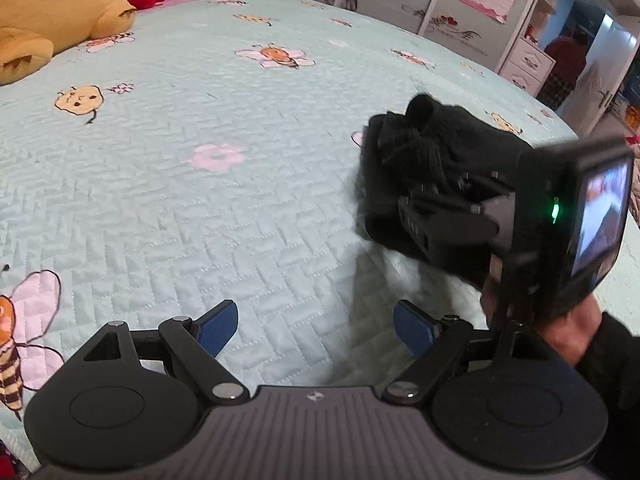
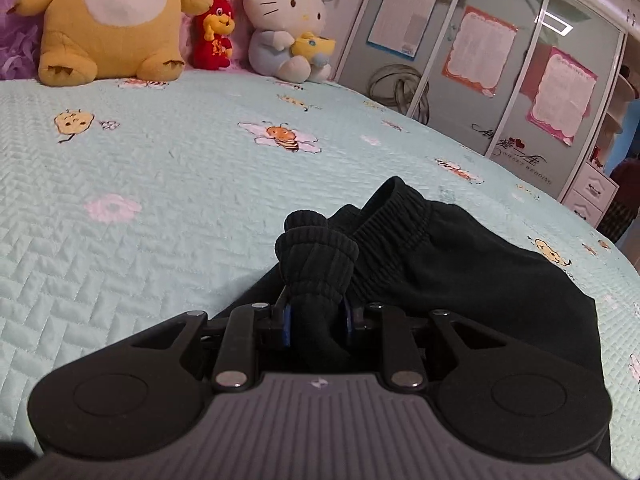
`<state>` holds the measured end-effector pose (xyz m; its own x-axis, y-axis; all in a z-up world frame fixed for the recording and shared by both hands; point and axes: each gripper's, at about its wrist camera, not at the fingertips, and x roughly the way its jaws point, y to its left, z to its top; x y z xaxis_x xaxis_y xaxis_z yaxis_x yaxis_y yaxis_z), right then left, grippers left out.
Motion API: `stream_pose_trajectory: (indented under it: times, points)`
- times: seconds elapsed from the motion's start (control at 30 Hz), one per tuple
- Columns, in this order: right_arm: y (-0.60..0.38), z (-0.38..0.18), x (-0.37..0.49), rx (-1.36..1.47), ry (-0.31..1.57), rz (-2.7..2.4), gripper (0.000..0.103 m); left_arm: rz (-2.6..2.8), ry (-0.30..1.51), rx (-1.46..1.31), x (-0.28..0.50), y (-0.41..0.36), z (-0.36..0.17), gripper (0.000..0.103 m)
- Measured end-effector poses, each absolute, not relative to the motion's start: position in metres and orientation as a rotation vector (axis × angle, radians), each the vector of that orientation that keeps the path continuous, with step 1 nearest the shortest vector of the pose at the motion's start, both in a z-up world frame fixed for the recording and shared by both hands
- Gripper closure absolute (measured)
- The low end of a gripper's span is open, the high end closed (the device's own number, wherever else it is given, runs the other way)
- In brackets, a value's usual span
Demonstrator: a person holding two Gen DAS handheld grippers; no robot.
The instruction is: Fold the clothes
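We hold a two-finger gripper in each hand above a bed spread with a pale green quilt (image 1: 200,208) printed with bees and flowers. The left gripper (image 1: 316,328) hovers over bare quilt with its blue-padded fingers (image 1: 216,326) set wide apart and nothing between them. The right gripper (image 2: 316,320) has its fingers clamped on a bunched, ribbed cuff of the black garment (image 2: 460,272), which rises in a roll between the blue pads (image 2: 286,326). The rest of the garment lies crumpled on the quilt ahead and to the right of that gripper, its elastic waistband (image 2: 394,226) uppermost. From the left wrist camera we see the same garment (image 1: 404,152) gathered against the front of the right gripper, whose body and small lit screen (image 1: 600,216) sit at the right edge, gripped by our right hand (image 1: 568,332). At the head of the bed sit a yellow plush toy (image 2: 108,20), a red plush toy (image 2: 214,28) and a white cat plush (image 2: 288,24); mirrored wardrobe doors (image 2: 500,72) stand beyond.
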<state>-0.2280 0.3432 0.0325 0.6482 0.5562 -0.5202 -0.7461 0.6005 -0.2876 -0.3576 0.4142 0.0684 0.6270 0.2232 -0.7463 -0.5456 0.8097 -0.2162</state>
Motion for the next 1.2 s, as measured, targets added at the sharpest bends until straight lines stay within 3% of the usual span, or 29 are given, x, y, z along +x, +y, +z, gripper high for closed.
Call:
stream_pose_trajectory:
  times: [0.1, 0.17, 0.33, 0.53, 0.87, 0.93, 1.03, 1.2]
  points:
    - [0.343, 0.024, -0.227, -0.564, 0.394, 0.777, 0.074, 0.451, 0.76, -0.444, -0.357, 0.418, 0.075, 0.013]
    - [0.338, 0.029, -0.229, -0.556, 0.394, 0.741, 0.056, 0.43, 0.736, -0.438, -0.357, 0.419, 0.082, 0.006]
    - [0.286, 0.053, -0.225, -0.368, 0.402, 0.779, 0.039, 0.403, 0.693, -0.386, -0.342, 0.415, 0.103, 0.007]
    - [0.203, 0.076, -0.208, -0.116, 0.446, 0.743, 0.039, 0.355, 0.644, -0.296, -0.312, 0.408, 0.123, 0.007]
    - [0.13, 0.076, -0.182, 0.122, 0.525, 0.661, 0.039, 0.271, 0.674, -0.184, -0.25, 0.41, 0.076, 0.008]
    - [0.127, 0.071, -0.178, 0.14, 0.542, 0.651, 0.039, 0.254, 0.68, -0.161, -0.238, 0.41, 0.067, 0.016]
    - [0.127, 0.063, -0.176, 0.143, 0.565, 0.64, 0.039, 0.229, 0.688, -0.128, -0.219, 0.411, 0.053, 0.041]
    - [0.131, 0.067, -0.175, 0.133, 0.555, 0.652, 0.039, 0.209, 0.596, -0.145, -0.232, 0.411, 0.049, 0.054]
